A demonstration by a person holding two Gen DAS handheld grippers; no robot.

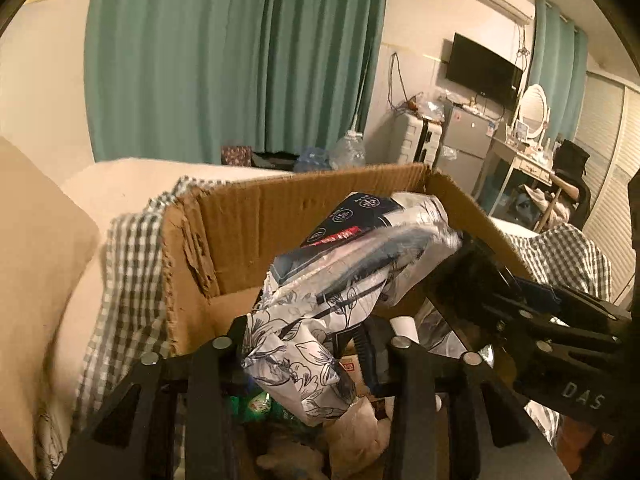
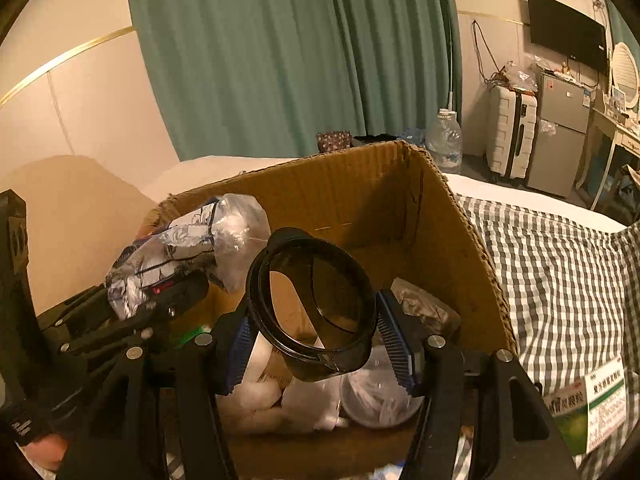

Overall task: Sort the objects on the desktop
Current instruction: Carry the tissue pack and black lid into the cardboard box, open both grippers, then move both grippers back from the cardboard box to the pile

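My left gripper (image 1: 308, 344) is shut on a floral-printed plastic packet (image 1: 344, 280) and holds it above an open cardboard box (image 1: 304, 204). The packet also shows in the right wrist view (image 2: 180, 248), held by the left gripper at the left. My right gripper (image 2: 316, 336) is shut on a black plastic ring-shaped lens hood (image 2: 312, 304) and holds it over the same box (image 2: 360, 192). In the left wrist view the right gripper (image 1: 520, 300) reaches in from the right. Inside the box lie white wrappers and a clear lidded cup (image 2: 376, 400).
The box stands on a bed with a grey checked cloth (image 2: 560, 272). A green and white medicine box (image 2: 592, 412) lies on the cloth at the right. Teal curtains (image 2: 288, 52), a suitcase (image 2: 512, 128) and a small fridge (image 2: 560, 136) stand behind.
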